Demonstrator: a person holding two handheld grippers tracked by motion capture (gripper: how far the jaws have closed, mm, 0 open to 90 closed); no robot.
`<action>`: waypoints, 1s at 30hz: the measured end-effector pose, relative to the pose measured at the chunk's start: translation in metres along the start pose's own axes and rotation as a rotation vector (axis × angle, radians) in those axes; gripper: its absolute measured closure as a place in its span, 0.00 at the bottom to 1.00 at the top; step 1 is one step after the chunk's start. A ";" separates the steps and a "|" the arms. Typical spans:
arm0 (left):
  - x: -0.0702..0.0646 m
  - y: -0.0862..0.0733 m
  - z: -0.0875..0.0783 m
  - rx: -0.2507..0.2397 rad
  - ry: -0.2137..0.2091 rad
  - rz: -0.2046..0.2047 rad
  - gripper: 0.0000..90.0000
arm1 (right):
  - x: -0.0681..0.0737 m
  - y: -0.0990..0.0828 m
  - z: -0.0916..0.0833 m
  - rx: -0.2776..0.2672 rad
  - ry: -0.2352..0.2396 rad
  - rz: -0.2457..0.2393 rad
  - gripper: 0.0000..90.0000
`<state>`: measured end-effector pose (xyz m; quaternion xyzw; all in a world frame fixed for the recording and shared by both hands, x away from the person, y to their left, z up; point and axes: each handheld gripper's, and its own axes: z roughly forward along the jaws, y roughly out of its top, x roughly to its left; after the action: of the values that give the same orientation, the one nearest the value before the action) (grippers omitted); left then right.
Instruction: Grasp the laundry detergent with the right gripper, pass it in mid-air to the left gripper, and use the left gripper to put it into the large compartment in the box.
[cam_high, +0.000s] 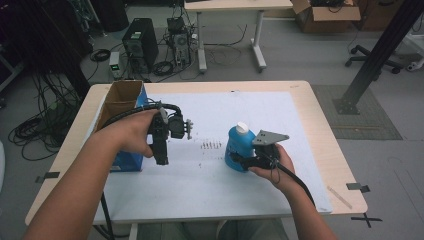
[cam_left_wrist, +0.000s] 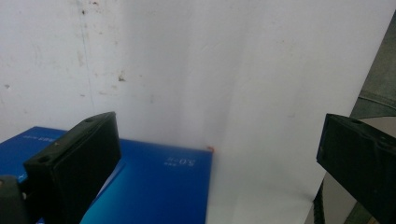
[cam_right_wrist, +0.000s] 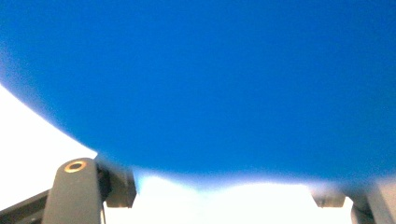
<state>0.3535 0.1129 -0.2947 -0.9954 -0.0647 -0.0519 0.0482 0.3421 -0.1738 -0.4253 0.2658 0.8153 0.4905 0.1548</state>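
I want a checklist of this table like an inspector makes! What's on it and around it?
Surface: white sheet on a wooden table, speckled with small dark marks.
Job's things: blue bottle with white cap, upright.
Clutter: open blue cardboard box at the left.
Grippers: right tongs against the bottle; left tongs open, nothing between them.
Cables: black cable trails from the right tongs.
Surroundings: computer tower, floor cables, second table, cardboard box.

High view looks down across the table (cam_high: 300, 100); left gripper view faces the mat and box (cam_left_wrist: 154, 186); right gripper view crowds the bottle (cam_right_wrist: 210, 84).
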 end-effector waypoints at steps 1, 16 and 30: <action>0.000 0.000 0.000 0.001 0.000 0.000 0.00 | 0.000 0.000 0.000 0.000 0.000 0.000 0.31; 0.000 0.000 -0.002 0.001 0.002 0.002 0.00 | 0.001 -0.002 0.001 -0.032 0.049 -0.029 0.51; -0.002 0.007 -0.009 0.001 0.006 0.014 0.00 | -0.001 0.013 -0.013 -0.050 0.090 -0.040 0.52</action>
<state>0.3515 0.1050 -0.2866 -0.9956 -0.0577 -0.0545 0.0494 0.3403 -0.1790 -0.4083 0.2233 0.8142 0.5189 0.1342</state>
